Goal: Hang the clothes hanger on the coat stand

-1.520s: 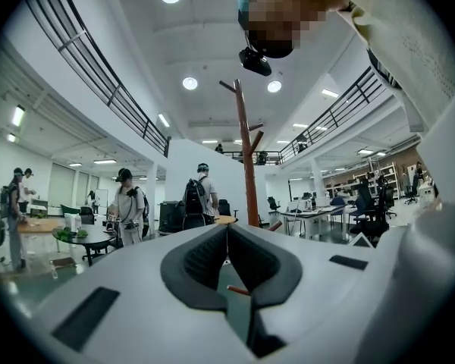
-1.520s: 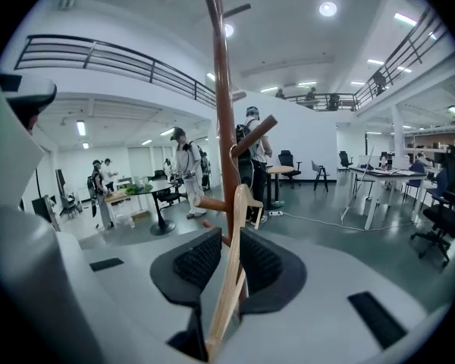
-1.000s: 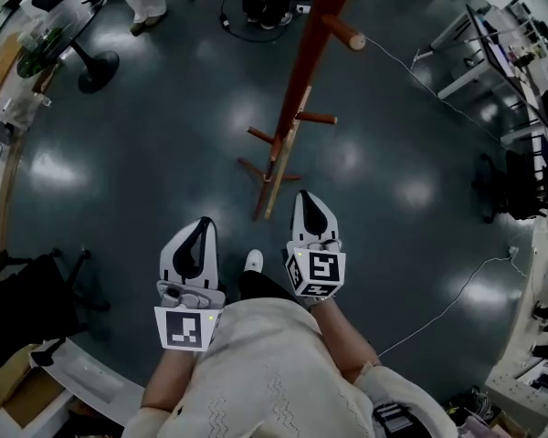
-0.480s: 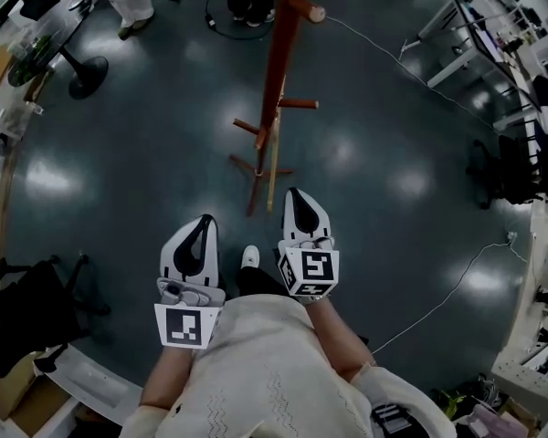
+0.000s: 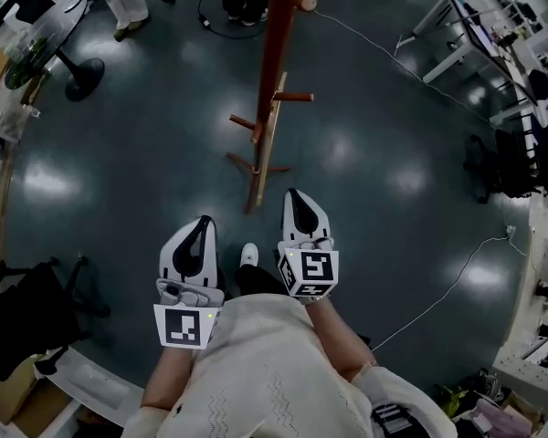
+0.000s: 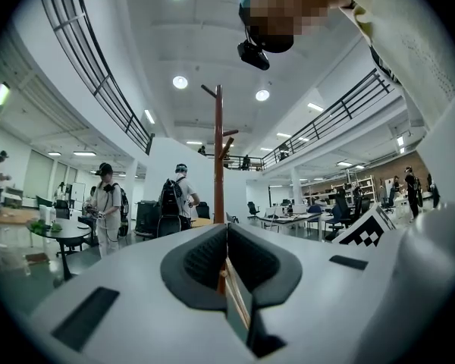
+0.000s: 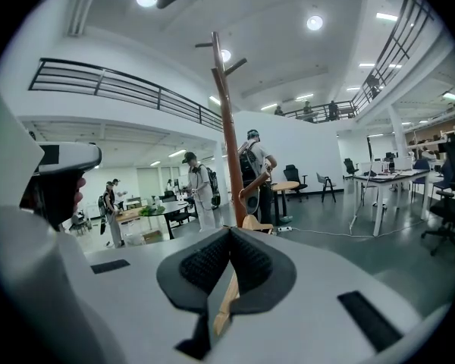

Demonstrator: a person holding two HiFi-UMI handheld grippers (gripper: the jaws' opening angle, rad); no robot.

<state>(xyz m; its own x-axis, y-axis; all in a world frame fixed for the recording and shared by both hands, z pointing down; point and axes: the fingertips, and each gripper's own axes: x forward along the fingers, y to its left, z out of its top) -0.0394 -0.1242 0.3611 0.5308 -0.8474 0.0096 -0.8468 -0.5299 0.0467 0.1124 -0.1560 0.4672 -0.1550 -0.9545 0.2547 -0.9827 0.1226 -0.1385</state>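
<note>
Facing coat stand (image 5: 274, 35), hanger (image 5: 267, 149) alongside, left gripper (image 5: 205, 222), right gripper (image 5: 294, 197) closed

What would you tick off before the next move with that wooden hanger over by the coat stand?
1. Coat stand upright and straight ahead: ok.
2. Hanger found, alongside the stand's pole: ok.
3. Hanger hooked on a peg, or only leaning: cannot tell.
4. Left tool free, jaws together, nothing held: ok.
5. Right tool free, jaws together, nothing held: ok.
6. Tools at the hanger: not ok, both are short of it.
</note>
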